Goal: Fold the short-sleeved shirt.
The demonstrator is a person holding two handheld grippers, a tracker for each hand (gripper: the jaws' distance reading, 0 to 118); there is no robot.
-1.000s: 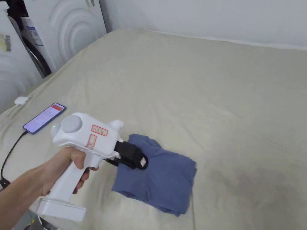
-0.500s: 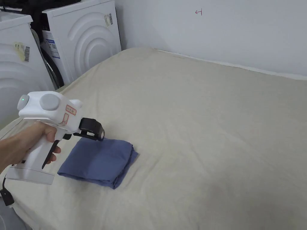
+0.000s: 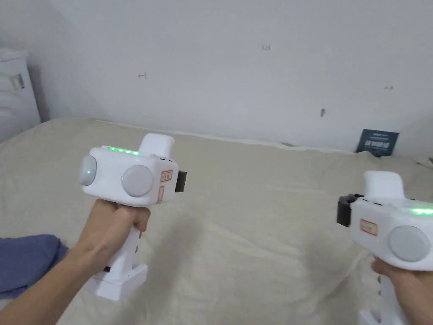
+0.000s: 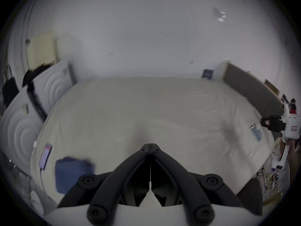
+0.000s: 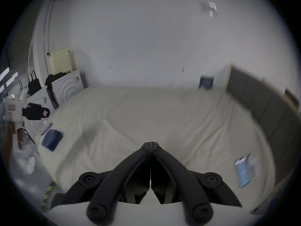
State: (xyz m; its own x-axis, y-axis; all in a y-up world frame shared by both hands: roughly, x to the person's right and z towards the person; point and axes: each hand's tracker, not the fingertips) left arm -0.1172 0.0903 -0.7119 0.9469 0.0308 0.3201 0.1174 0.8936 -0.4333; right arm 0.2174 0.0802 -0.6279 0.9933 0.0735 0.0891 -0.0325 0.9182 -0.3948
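Note:
The blue short-sleeved shirt point(image 3: 23, 264) lies folded into a small block at the bed's left edge, also seen in the left gripper view point(image 4: 71, 172) and the right gripper view point(image 5: 51, 139). My left gripper point(image 4: 150, 146) is held up over the bed, well right of the shirt, jaws shut on nothing. In the head view its black jaws point(image 3: 181, 181) peek out from behind the white body. My right gripper point(image 5: 151, 144) hovers over the bed's right side, shut and empty, its jaws point(image 3: 344, 209) dark at the head view's right.
The beige bed sheet point(image 3: 262, 203) spreads wide between the grippers. A phone point(image 4: 45, 154) on a cable lies by the shirt. White washing machines point(image 4: 53, 84) stand left of the bed. A light blue booklet point(image 5: 244, 170) lies near the right edge, and a grey headboard point(image 5: 267, 108) is beyond.
My left gripper has lifted off the folded shirt and risen to the right. The head camera has swung up and right, and the right gripper has come into its frame.

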